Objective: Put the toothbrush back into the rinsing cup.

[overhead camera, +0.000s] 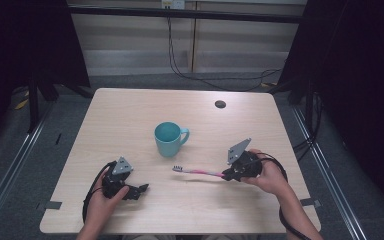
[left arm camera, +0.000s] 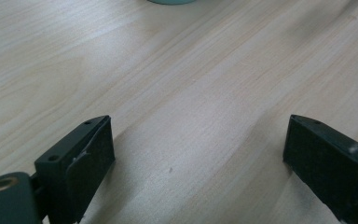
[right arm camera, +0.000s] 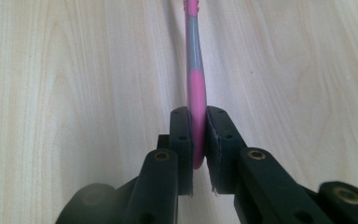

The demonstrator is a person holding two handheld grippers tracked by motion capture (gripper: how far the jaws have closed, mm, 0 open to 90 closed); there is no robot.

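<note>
Nearest the person, at about seven o'clock on the table, the left gripper rests low over the wood with its jaws spread wide and nothing between them; the left gripper view confirms bare grain in the gap. At about four o'clock, the right gripper has its jaws clamped tight on the tail end of the pink toothbrush, whose handle runs level toward nine o'clock, bristle head leading, just above the tabletop. In the right gripper view the pads pinch the handle's pink end squarely, the shaft running straight away from them. Farther off, near the table's centre, stands the teal mug, upright, handle turned toward three o'clock, apart from the brush head. The step in hand looks like carrying the brush to the mug: lift first so the head clears the rim, tilt the bristle end downward over the opening, and keep the grip firm, since such a long lever can swivel between the pads. The left gripper could steady the mug.
</note>
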